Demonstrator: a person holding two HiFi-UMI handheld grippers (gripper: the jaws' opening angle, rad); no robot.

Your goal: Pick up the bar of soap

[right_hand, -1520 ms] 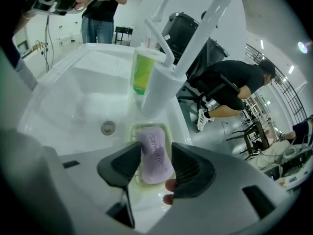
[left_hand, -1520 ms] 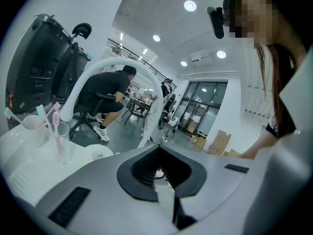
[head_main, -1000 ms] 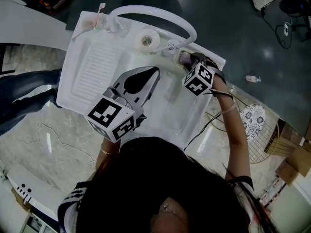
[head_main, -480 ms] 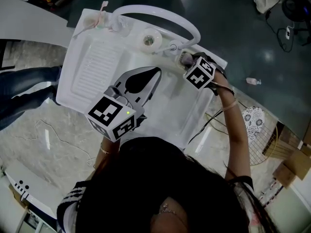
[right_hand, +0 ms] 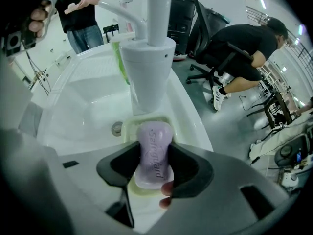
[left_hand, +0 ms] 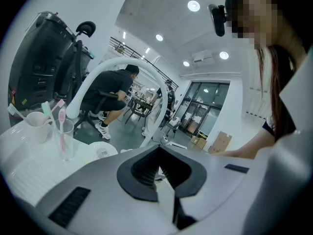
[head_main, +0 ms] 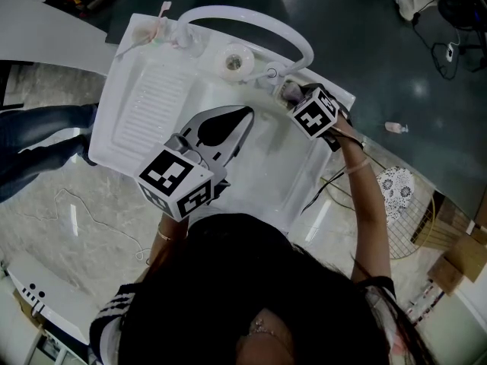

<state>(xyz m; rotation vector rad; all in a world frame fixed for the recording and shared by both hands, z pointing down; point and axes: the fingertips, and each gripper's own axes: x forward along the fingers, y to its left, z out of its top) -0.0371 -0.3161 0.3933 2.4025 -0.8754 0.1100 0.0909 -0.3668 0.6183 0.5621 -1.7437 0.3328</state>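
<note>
A lilac bar of soap (right_hand: 154, 153) lies lengthwise over a pale yellow-green soap dish (right_hand: 128, 126) on the sink's back rim, beside the white faucet base (right_hand: 148, 67). My right gripper (right_hand: 155, 148) has one jaw on each side of the bar, pressing its narrow waist. A fingertip shows just under the bar. In the head view the soap (head_main: 290, 91) peeks out ahead of the right gripper (head_main: 298, 99). My left gripper (head_main: 245, 111) hovers over the basin, shut and holding nothing; in the left gripper view its tips (left_hand: 159, 153) meet.
The white sink basin (right_hand: 83, 102) drops away left of the dish, with a small round hole (right_hand: 116, 128) near it. A glass with toothbrushes (left_hand: 63, 136) and a round white roll (head_main: 233, 61) stand on the back ledge. A white arched pipe (head_main: 259, 17) spans the rear.
My right gripper has crept a little farther toward the sink's back rim and the soap dish. The left gripper has stayed over the basin.
</note>
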